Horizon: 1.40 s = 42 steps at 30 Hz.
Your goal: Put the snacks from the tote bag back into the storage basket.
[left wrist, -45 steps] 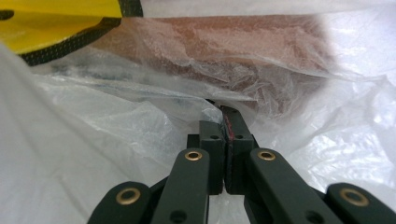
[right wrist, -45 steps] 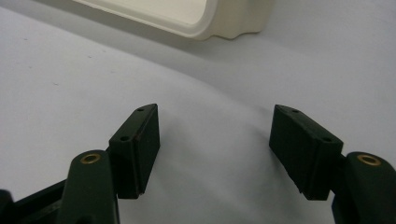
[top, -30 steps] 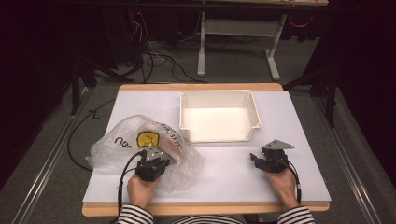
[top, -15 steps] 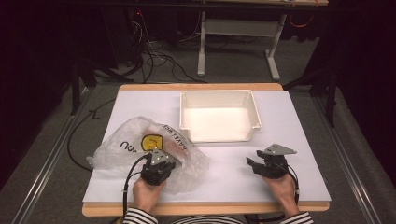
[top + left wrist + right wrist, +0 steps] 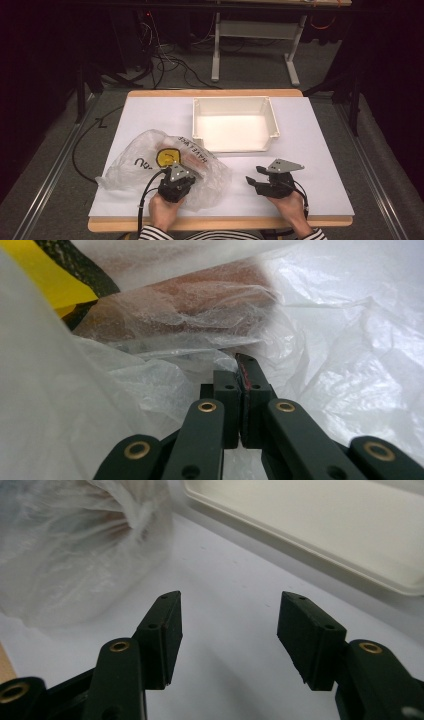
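A crumpled translucent plastic bag (image 5: 135, 162) with a yellow logo lies on the white table top at the front left. Brown items (image 5: 200, 300) show through its film. My left gripper (image 5: 175, 182) rests on the bag's near side. In the left gripper view its jaws are pressed together (image 5: 240, 375), with bag film (image 5: 350, 340) gathered at their tips. My right gripper (image 5: 257, 180) hovers low over bare table to the right of the bag, jaws wide apart and pointing left. The right gripper view shows nothing in the gap of that gripper (image 5: 227, 630), and the bag (image 5: 65, 545) lies ahead to the left.
A white rectangular bin (image 5: 232, 99) stands at the back middle of the table with nothing inside; its rim (image 5: 320, 525) runs across the right gripper view's top right. The table's wooden front edge (image 5: 220, 222) is just under both hands. Cables and desk legs lie on the floor behind.
My right gripper has moved left and nearer the front edge, turning toward the bag. The left gripper has shifted slightly right on the bag.
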Available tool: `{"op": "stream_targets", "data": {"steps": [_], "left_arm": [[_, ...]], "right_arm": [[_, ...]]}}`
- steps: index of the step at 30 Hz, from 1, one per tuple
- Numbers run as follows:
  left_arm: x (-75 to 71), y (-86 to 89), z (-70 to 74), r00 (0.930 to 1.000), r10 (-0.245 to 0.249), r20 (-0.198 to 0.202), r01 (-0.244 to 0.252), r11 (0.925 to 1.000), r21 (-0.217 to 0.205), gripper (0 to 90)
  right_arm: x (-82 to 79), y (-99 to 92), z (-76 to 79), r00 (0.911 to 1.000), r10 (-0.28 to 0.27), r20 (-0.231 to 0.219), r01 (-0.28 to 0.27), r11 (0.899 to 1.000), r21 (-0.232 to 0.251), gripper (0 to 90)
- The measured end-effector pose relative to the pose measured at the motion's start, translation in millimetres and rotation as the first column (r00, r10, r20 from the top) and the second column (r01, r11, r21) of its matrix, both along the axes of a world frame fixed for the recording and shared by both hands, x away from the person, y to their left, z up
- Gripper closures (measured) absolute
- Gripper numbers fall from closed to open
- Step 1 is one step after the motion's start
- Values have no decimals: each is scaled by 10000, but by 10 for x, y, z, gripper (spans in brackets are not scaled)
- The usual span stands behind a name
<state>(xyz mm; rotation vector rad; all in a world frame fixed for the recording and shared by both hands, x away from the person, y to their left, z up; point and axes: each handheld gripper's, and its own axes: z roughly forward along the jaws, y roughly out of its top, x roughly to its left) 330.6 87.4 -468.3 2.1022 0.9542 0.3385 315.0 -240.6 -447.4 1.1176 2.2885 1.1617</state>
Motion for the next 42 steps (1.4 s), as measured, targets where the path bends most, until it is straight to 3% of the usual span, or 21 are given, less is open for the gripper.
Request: {"op": "stream_targets", "data": {"steps": [9, 14, 16, 18, 20, 21, 24, 34, 39, 42], "left_arm": [[-21, -64, -19, 9998, -202, -17, 202, 9997, 103, 888], [-20, -64, -29, 9999, -168, -35, 168, 9998, 59, 888], [-25, -55, -21, 9998, -171, -34, 171, 9998, 62, 887], [-30, -48, -15, 9999, -142, -23, 142, 9999, 27, 887], [-38, -24, -6, 9999, -116, 0, 116, 9999, 6, 884], [-43, -11, -1, 10000, -93, -14, 93, 10000, -14, 884], [-62, 30, 13, 10000, -32, 29, 32, 10000, -73, 857], [-200, 185, 228, 9961, 597, 653, -571, 9975, -410, 669], [-229, 215, 311, 9946, 710, 760, -680, 9969, -405, 613], [-245, 281, 352, 9912, 1066, 787, -1022, 9931, -569, 577]], "right_arm": [[-5, 310, 75, 9943, 1066, 43, -1066, 9943, -22, 408], [51, 433, 67, 9908, 1347, -98, -1346, 9909, 65, 414], [115, 527, 20, 9886, 1479, -272, -1478, 9890, 72, 539], [128, 549, 9, 9872, 1560, -341, -1564, 9877, -75, 588], [165, 609, -41, 9790, 1970, -518, -1979, 9801, -137, 759], [165, 609, -41, 9790, 1970, -518, -1979, 9801, -137, 759], [185, 609, -78, 9797, 1940, -498, -1951, 9806, -184, 881], [174, 496, -70, 9866, 1621, -175, -1625, 9863, -280, 900], [173, 434, -58, 9897, 1426, -88, -1428, 9895, -203, 900], [178, 395, -59, 9909, 1344, -16, -1344, 9906, -271, 900]]}}
